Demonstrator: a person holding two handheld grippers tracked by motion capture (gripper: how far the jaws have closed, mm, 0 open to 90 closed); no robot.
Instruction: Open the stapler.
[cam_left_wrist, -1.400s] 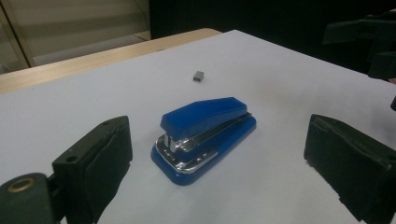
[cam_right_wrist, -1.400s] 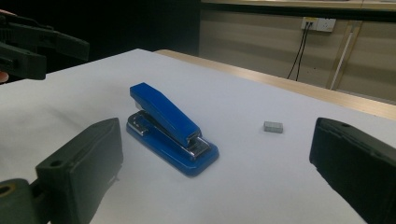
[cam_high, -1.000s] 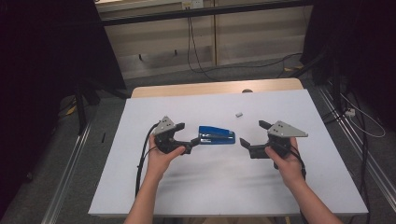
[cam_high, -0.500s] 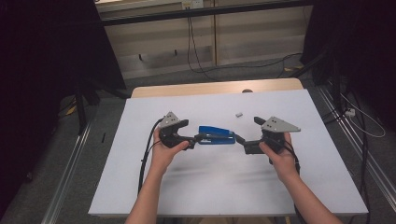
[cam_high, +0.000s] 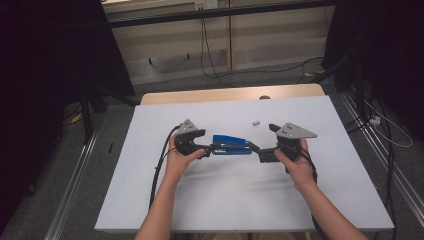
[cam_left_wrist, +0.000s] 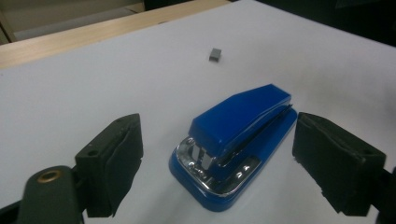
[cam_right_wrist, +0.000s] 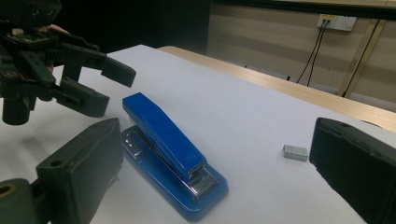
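Flanking the blue stapler (cam_left_wrist: 233, 144) — fingers (cam_left_wrist: 112, 163) of both grippers wide apart, just closing, touching nothing.

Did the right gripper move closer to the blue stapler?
Yes. The right gripper has slid left across the table, and its jaws now stand open right by the stapler's end.

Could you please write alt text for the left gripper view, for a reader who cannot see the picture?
A blue stapler lies on a white table, its chrome end nearest the camera, between the two black jaws of the left gripper, which have just been closing but do not touch it. A small grey block of staples lies farther back.
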